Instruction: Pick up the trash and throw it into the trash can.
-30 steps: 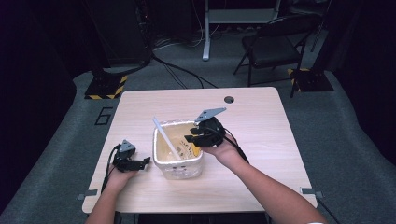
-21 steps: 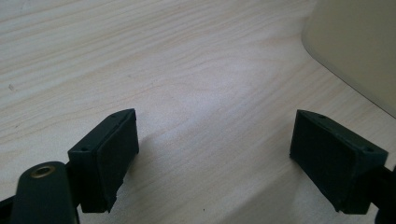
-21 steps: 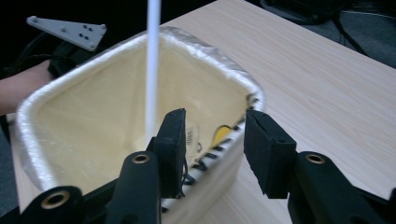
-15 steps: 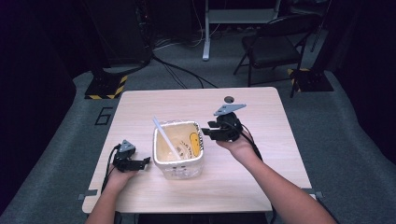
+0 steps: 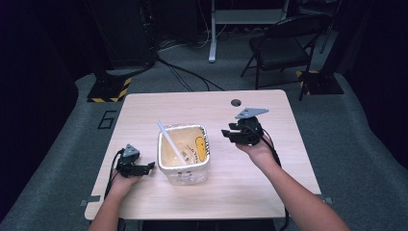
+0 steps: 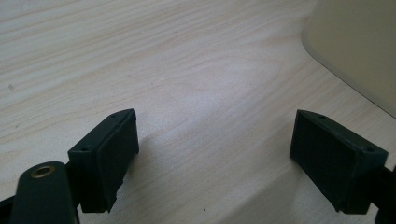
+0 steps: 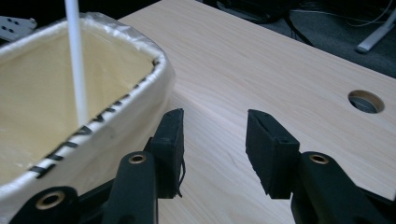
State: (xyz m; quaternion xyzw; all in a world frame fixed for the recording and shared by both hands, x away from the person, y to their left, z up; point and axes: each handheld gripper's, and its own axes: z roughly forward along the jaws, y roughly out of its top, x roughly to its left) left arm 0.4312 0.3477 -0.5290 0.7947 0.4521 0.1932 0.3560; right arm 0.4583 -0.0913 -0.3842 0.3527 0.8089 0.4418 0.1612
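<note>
Pale wooden worktop seen from above, with a cream square tub standing a little left of centre, rim lined with clear film, a yellow mark and black lettering on its inner wall. Inside it, a white stick leaning up toward the far left corner. At the near left, left claw low over the wood, aimed right at the tub's near left side, just beside it but apart; from its own camera, released, black pads spread wide over bare grain, tub wall at the upper right. On the right, right claw held in a hand, grey three-cornered plate on top, aimed left at the tub's right wall, near yet apart. From its own camera, also released, jaws parted with nothing between, the tub's filmed rim just beside the left pad, the stick upright within. Round cable hole at the far edge, centre right. Beyond the worktop, a dark folding chair on grey carpet.
</note>
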